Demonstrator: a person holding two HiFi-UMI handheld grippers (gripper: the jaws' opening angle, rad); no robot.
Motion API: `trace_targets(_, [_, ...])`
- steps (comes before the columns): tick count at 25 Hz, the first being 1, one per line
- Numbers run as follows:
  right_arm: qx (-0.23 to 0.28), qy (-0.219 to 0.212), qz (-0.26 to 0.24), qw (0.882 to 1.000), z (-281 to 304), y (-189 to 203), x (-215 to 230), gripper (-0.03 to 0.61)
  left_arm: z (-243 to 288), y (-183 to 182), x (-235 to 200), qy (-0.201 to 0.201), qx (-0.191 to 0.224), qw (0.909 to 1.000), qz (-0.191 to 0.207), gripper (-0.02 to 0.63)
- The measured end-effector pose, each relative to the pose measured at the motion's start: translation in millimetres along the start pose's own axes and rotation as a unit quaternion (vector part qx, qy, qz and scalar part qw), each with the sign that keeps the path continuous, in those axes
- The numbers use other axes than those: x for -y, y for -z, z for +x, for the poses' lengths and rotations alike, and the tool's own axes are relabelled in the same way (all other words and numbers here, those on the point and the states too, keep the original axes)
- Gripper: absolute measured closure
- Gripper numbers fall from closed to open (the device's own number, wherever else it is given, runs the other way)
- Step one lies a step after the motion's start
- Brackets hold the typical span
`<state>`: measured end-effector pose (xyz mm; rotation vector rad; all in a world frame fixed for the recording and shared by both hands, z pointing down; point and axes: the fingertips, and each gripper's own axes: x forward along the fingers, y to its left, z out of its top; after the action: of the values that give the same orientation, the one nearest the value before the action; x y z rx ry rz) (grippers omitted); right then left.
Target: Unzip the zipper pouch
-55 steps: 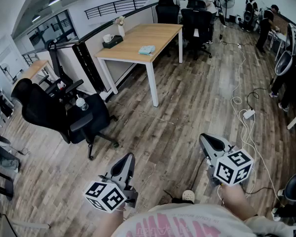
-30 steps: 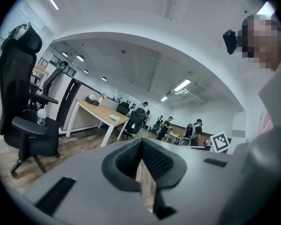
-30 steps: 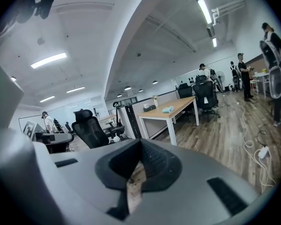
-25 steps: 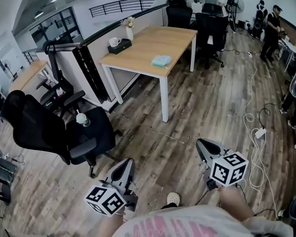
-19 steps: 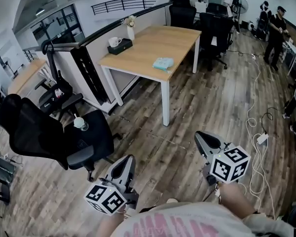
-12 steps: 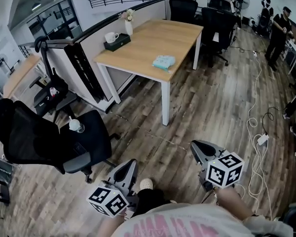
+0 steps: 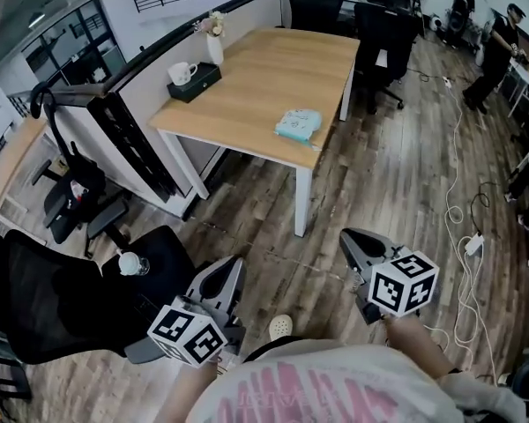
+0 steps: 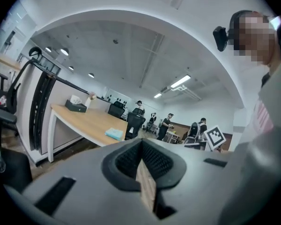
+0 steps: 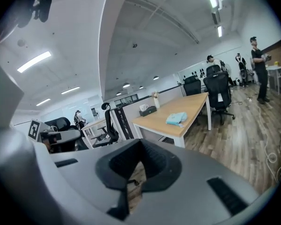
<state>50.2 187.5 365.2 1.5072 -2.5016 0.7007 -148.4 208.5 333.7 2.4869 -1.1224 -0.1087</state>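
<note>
Presently the light-blue zipper pouch lies flat on the wooden table, near the table's five o'clock corner, and neither gripper touches it. A black box and a white mug stand together at ten o'clock from the pouch. The left gripper and right gripper are over the plank floor at six o'clock from the table, well apart from it. Each has its jaws closed together and holds nothing. A black office chair stands at nine o'clock of the left gripper.
</note>
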Motion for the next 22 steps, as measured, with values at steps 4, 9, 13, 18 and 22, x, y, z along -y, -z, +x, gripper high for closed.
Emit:
trace_targets(4, [0.021,0.007,0.002,1.000,49.1,-30.3,-0.1,0.578,36.7,-30.5,-38.7,0.036,-0.005,0.9992,0.016,0.612])
trace_targets(9, [0.004,0.051,0.011,0.999,85.2,-25.4,30.5,0.580,83.1,-37.9,-81.1,0.060,-0.032,0.9958,0.061,0.612])
trace_targets(13, [-0.005,0.092,0.050,0.994,101.9,-30.5,82.7,0.578,136.4,-35.9,-118.7,0.058,-0.080,0.9824,0.158,0.611])
trace_targets(18, [0.000,0.118,0.079,0.990,142.6,-61.2,148.2,0.580,221.6,-67.8,-154.6,0.086,-0.089,0.9740,0.190,0.611])
trace_targets(22, [0.013,0.116,0.072,0.991,188.2,-105.6,193.9,0.578,293.3,-89.5,-176.9,0.105,-0.090,0.9648,0.224,0.611])
